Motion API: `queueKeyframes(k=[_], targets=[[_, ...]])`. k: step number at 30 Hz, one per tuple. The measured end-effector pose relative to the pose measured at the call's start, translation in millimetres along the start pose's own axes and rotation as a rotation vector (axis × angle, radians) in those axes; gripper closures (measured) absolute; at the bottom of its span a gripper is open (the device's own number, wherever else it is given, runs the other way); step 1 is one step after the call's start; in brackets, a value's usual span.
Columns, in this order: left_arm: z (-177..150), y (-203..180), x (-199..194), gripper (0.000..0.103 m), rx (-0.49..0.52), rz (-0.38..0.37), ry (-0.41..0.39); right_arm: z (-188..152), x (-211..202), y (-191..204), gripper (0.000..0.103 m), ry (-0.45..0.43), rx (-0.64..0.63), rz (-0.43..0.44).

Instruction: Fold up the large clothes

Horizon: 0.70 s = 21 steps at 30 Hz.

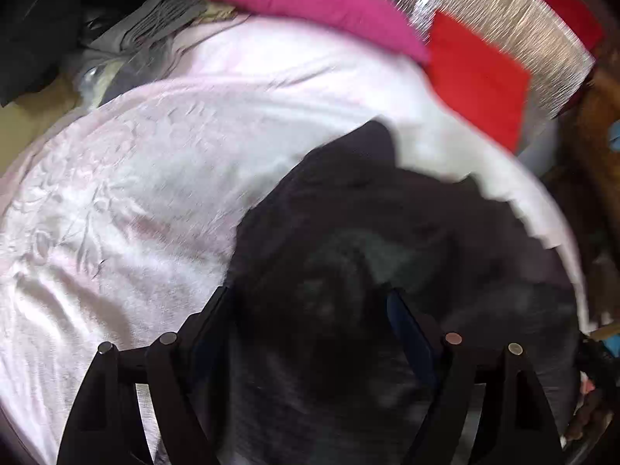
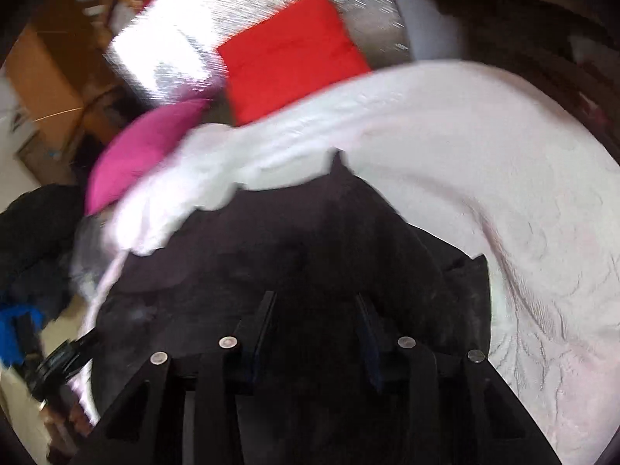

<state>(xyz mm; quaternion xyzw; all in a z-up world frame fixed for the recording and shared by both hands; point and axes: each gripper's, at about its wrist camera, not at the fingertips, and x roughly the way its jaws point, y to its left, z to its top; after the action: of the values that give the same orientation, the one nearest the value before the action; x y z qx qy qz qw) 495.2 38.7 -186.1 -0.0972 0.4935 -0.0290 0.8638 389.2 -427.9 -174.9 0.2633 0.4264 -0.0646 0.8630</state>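
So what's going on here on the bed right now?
A person with a handheld gripper in each hand is working on a dark garment spread on a pale pink bedspread. The left gripper hangs over the dark cloth with its jaws wide apart. The right gripper is narrower, with dark fabric between its fingers; a firm grip can't be confirmed. A pink pillow and a red one lie beyond.

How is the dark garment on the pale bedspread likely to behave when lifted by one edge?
The dark garment looks floppy: it lies in soft folds with a ragged outline, so it would probably sag and drape. On the smooth-looking bedspread it may slide rather than catch.
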Motion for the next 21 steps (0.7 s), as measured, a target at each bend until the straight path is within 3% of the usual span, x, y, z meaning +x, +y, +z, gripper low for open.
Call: queueKeyframes(k=[1, 6, 12, 21], targets=[[-0.9, -1.9, 2.9, 0.014, 0.01, 0.015, 0.003, -1.8, 4.3, -3.3, 0.062, 0.01, 0.012, 0.003], [-7.4, -2.4, -12.0, 0.014, 0.03, 0.035, -0.023, -6.5, -16.4, 5.8, 0.062, -0.037, -0.018, 0.018], [-35.9, -14.8, -62.0, 0.014, 0.134, 0.069, -0.185, -34.4, -62.9, 35.0, 0.062, -0.114, -0.171, 0.093], [-75.6, -34.8, -112.5, 0.014, 0.257, 0.105, -0.324, -88.8, -73.7, 73.8, 0.062, -0.052, -0.296, 0.124]])
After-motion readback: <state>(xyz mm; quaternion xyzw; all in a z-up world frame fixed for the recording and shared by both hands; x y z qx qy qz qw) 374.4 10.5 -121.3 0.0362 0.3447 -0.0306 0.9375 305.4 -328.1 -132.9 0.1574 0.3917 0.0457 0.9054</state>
